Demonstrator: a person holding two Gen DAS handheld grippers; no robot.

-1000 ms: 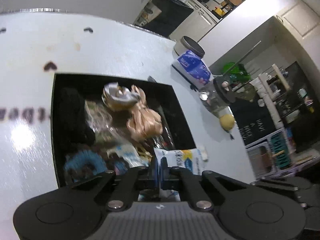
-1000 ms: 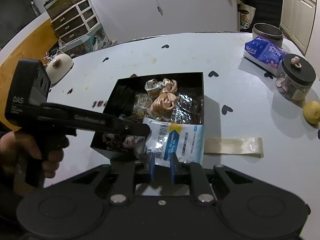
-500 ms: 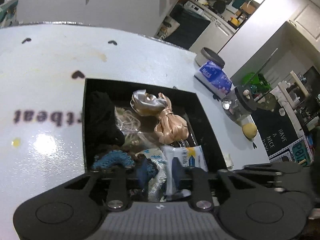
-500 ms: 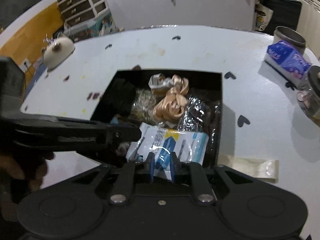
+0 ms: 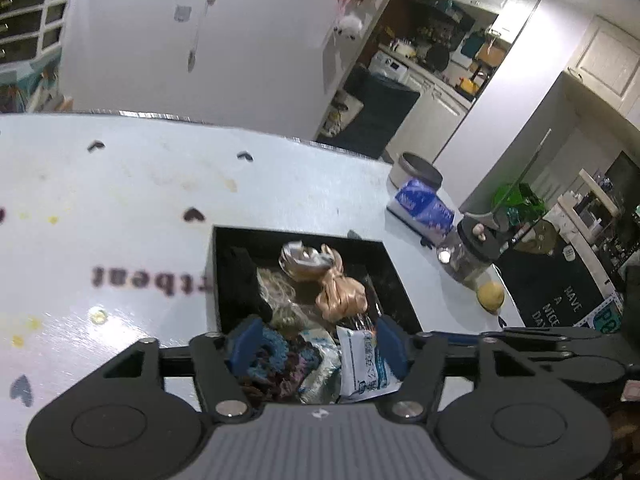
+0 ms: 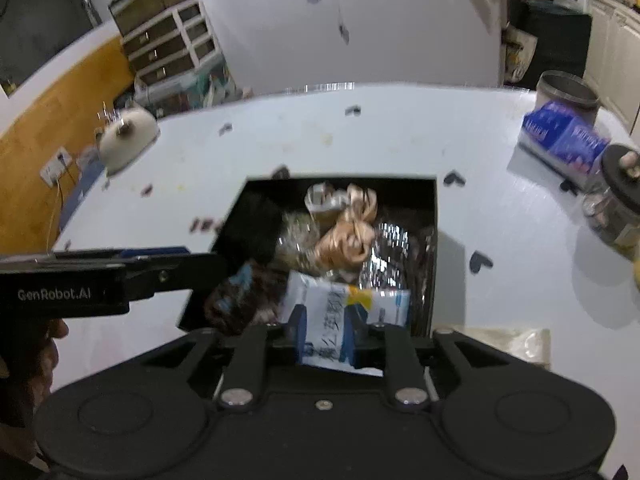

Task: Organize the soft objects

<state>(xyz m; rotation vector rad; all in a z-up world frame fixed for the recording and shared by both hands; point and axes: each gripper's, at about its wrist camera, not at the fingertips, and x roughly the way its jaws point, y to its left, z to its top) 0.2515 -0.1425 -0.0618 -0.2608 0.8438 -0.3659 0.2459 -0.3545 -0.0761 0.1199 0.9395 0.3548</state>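
A black box (image 5: pixel 224 276) (image 6: pixel 434 216) on the white table holds soft items: a peach satin ribbon bundle (image 5: pixel 340 296) (image 6: pixel 344 240), a black cloth (image 5: pixel 240 276), a blue knitted piece (image 5: pixel 276 344) and clear crinkly bags (image 6: pixel 390 240). My right gripper (image 6: pixel 323 330) is shut on a white and blue packet (image 6: pixel 344 308) (image 5: pixel 366 364) at the box's near edge. My left gripper (image 5: pixel 316 344) is open and empty, just above the box's near end; it shows from the side in the right wrist view (image 6: pixel 172 264).
A blue tissue pack (image 5: pixel 424 208) (image 6: pixel 564 140), a grey tin (image 5: pixel 416 168), a lidded glass jar (image 5: pixel 468 252) (image 6: pixel 616 204) and a lemon (image 5: pixel 490 296) stand at the right. A beige strip (image 6: pixel 500 340) lies right of the box. A white teapot-like object (image 6: pixel 124 140) sits far left.
My left gripper let go of the packet, opened wide and drew back. My right gripper keeps the packet and has pulled it slightly toward the box's near edge.
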